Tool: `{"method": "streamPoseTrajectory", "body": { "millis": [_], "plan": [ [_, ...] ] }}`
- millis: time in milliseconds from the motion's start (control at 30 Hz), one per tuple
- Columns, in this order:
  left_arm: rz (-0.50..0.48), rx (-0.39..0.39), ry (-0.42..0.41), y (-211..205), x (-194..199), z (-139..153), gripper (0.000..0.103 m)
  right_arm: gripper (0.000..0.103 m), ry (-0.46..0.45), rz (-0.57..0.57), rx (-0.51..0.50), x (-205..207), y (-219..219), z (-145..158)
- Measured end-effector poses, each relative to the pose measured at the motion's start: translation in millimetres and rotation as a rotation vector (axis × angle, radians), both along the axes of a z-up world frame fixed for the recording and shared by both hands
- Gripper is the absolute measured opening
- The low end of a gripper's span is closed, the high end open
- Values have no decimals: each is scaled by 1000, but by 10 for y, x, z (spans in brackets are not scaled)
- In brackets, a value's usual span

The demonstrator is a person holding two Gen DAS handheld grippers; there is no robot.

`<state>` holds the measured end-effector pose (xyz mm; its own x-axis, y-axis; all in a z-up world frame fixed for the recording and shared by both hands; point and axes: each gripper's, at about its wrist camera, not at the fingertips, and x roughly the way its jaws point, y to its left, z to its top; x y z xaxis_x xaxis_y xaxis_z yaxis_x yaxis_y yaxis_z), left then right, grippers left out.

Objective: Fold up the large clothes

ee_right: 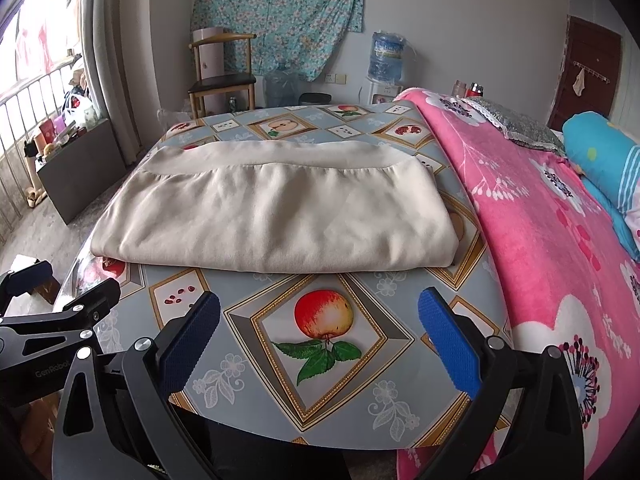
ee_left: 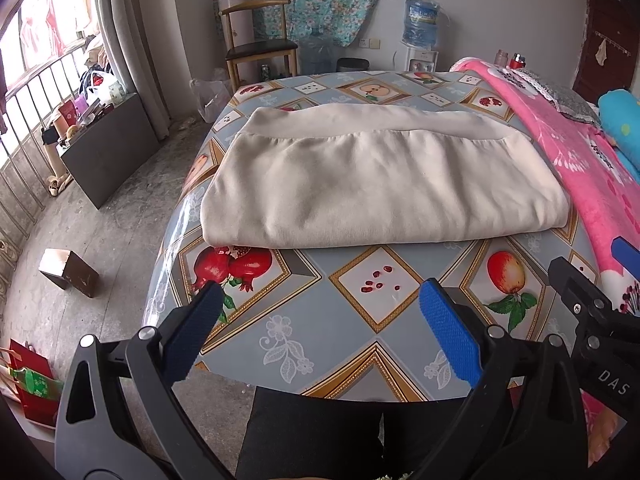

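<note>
left wrist view, left to right: a red paper bag (ee_left: 34, 384) stands on the concrete floor; the left gripper (ee_left: 320, 328) hovers over the near edge of the table with its blue-padded jaws spread wide and nothing between them; the right gripper (ee_left: 600, 312) enters at the right edge, its black body marked "das", the rest of the word out of frame. the cream garment (ee_left: 380, 184), folded into a thick rectangle with its ribbed hem band along the far side, lies in the middle of the fruit-print tablecloth (ee_left: 360, 320), well apart from both grippers. right wrist view, left to right: the left gripper's body reads "genrobot"; the right gripper (ee_right: 320, 328) is likewise wide open and empty above a printed apple; a pink floral blanket (ee_right: 540, 240) covers the bed beside the table. a water dispenser bottle (ee_right: 386, 58) at the back wall carries a blue label, too small to read.
</note>
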<state>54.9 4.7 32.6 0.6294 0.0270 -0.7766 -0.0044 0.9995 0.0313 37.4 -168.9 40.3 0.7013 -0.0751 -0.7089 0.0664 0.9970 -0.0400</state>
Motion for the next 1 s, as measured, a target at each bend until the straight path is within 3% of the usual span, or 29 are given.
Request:
{"method": "streamPoseTrajectory", "body": {
  "millis": [1000],
  "plan": [
    [-2, -2, 1, -19, -6, -1, 95, 97, 12, 2, -5, 32, -2, -24]
  ]
}}
